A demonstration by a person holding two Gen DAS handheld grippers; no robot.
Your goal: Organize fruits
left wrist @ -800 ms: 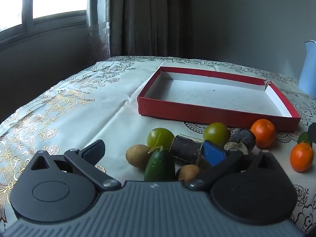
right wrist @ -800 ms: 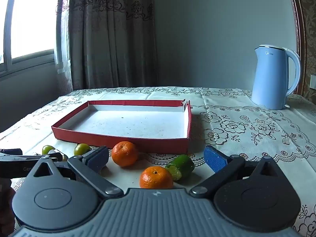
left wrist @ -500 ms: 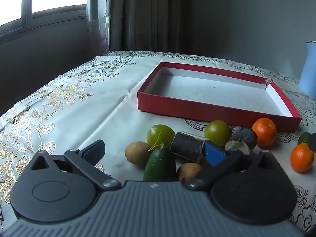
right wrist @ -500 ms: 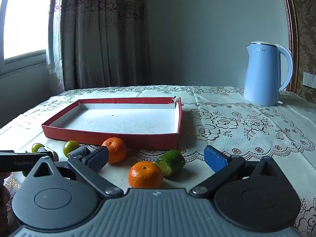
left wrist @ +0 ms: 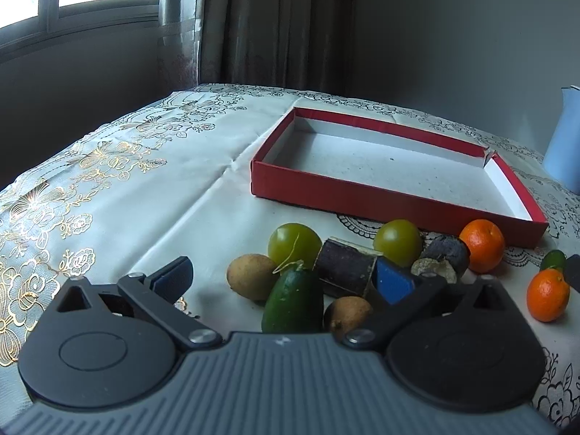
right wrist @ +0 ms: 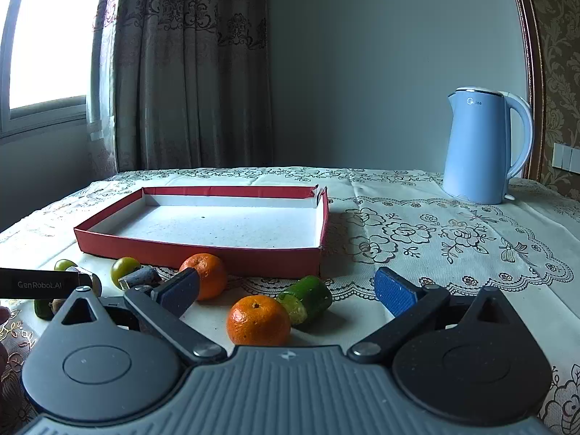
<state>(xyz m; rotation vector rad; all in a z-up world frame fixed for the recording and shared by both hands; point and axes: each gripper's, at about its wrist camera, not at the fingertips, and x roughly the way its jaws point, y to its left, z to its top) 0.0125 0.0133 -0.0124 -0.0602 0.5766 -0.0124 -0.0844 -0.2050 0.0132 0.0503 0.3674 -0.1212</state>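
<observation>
both hand-held grippers, left (left wrist: 282, 279) and right (right wrist: 286, 291), have dipped closer to the fruit, jaws wide and empty, so the red tray (right wrist: 203, 250) still awaits its first piece.

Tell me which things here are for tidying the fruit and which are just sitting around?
For the job:
- red tray, with nothing in it
- oranges
- round green fruits
- brown fruits
- long green fruit
- dark cut pieces
- both open grippers

Just lying about:
- blue kettle
- curtain
- tablecloth
</observation>
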